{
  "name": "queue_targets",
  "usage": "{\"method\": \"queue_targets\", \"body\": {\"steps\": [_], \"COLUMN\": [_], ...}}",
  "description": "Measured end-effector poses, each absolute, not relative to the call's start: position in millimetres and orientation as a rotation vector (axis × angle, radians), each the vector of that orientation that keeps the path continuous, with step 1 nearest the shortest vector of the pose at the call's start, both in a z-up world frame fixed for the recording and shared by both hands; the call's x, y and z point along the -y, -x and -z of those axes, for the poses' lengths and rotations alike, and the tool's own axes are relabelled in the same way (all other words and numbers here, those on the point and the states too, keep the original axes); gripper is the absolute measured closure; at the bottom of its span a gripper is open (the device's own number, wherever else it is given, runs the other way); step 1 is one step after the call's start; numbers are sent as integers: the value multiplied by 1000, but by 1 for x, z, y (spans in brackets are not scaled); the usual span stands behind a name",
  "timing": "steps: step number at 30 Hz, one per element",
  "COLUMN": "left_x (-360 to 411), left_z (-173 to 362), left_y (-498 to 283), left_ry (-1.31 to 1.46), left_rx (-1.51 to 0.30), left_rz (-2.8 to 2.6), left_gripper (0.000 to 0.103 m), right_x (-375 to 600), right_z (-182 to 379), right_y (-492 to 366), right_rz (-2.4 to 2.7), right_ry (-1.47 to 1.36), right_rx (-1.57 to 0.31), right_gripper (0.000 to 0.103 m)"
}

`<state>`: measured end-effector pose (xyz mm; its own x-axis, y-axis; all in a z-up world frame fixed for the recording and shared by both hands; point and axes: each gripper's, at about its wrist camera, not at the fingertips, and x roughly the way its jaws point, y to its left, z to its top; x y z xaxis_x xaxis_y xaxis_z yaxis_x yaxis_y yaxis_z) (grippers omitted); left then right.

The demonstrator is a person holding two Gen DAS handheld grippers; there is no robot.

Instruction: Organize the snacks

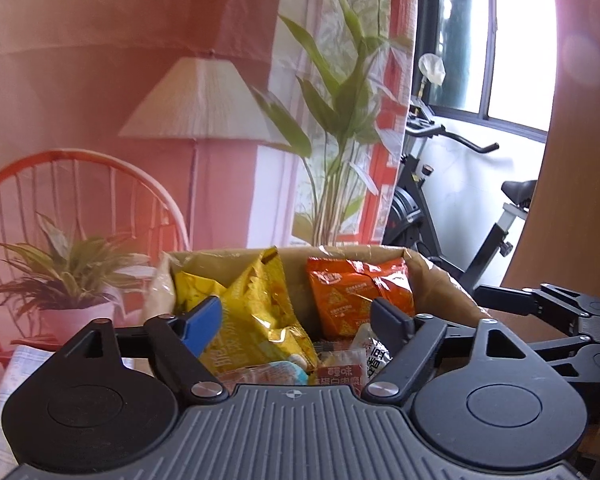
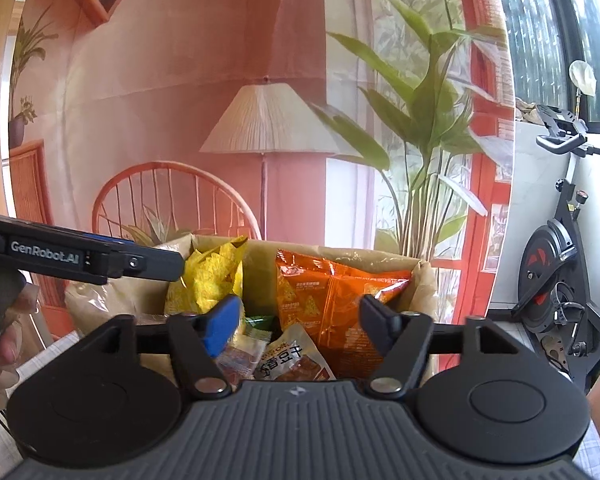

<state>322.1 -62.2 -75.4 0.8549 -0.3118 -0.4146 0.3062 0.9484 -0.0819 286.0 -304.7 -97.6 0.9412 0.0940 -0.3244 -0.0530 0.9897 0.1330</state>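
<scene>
With both my left gripper (image 1: 296,316) and right gripper (image 2: 296,322) fingers apart and empty over the cardboard box (image 2: 424,280), the upright orange snack bag (image 2: 332,292) risked toppling if nudged.

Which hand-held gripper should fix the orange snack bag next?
Probably right: the right hand-held gripper is open, with the orange bag mostly between its fingers. The left hand-held gripper faces the yellow bag.

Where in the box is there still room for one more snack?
The cardboard box is crowded. The yellow bag fills the left, the orange bag the right, and small packets cover the near bottom. The only free patch is the narrow dark gap between the two big bags.
</scene>
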Motion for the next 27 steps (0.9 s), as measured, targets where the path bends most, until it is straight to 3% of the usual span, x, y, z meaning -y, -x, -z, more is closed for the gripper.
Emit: {"method": "queue_targets", "body": {"steps": [7,17,27], "left_x": [53,56,38], "left_z": [55,27,3], "left_y": [-287,-215,-146], "left_ry": [2,-113,-38], "left_rx": [-402,-293,-270], "left_rz": [282,152,169], "left_gripper": [7,4,4], "right_x": [292,275,240], "right_z": [73,38,3], "right_y": [-257,-212,-150], "right_rz": [-57,44,113], "right_ry": [-130,-192,-149], "right_rx": [-302,-310,-283], "right_gripper": [0,0,0]}}
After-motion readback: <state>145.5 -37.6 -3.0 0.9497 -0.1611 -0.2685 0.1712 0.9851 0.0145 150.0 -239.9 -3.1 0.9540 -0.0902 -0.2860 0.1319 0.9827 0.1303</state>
